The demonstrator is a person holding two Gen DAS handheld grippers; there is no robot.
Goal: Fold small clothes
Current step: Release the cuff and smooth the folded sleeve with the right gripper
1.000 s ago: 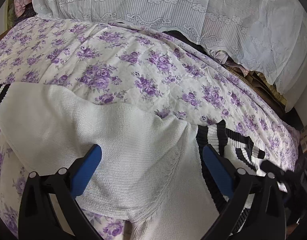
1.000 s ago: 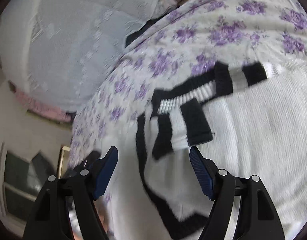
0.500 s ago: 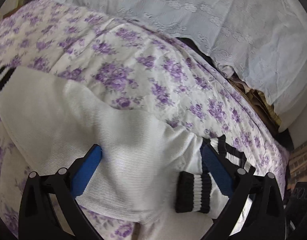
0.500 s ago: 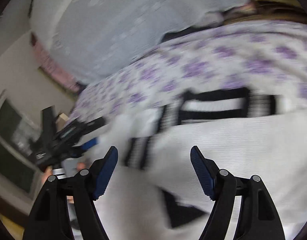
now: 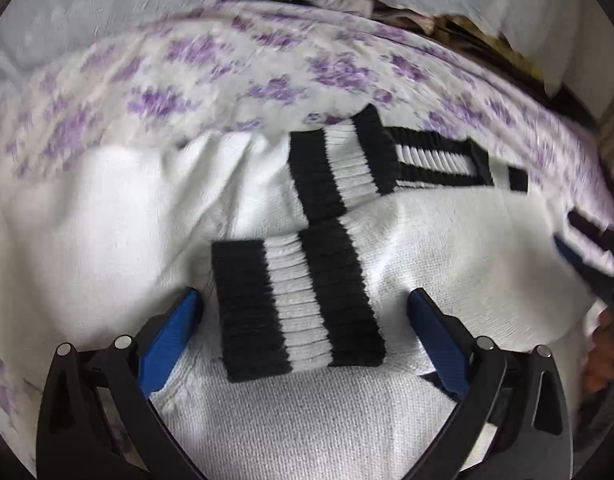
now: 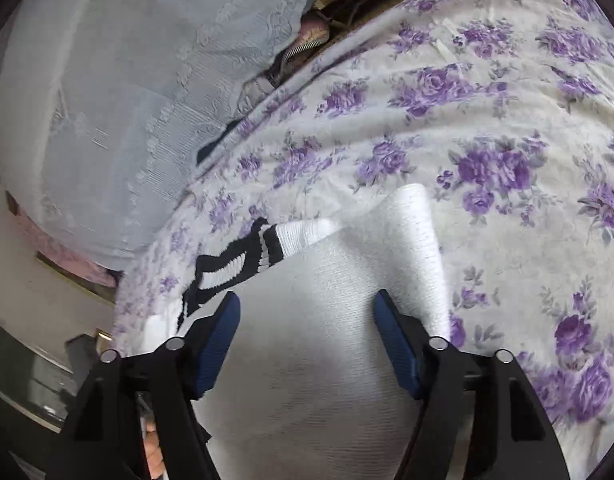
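Observation:
A white knit sweater (image 5: 447, 240) with black-and-white striped cuffs lies on the flowered bedsheet (image 5: 267, 68). One striped cuff (image 5: 295, 304) lies across the sweater's body, right between the blue pads of my open left gripper (image 5: 307, 320). A second striped cuff (image 5: 339, 164) lies just beyond it. In the right wrist view the sweater's body (image 6: 307, 360) fills the gap of my right gripper (image 6: 307, 332), whose jaws are closing; the pads stand apart from the cloth. A folded white sleeve (image 6: 411, 232) and striped trim (image 6: 263, 244) lie ahead of it.
A pale lace cover (image 6: 127, 100) is draped over a heap of clothes (image 6: 303, 44) at the back of the bed. The flowered bedsheet (image 6: 507, 140) stretches bare to the right. The bed's edge and dark furniture (image 6: 35, 380) lie to the lower left.
My left gripper has swung over the sweater, and the striped cuff now lies between its fingers. The right gripper has moved onto the sweater's plain white body and its jaws have narrowed.

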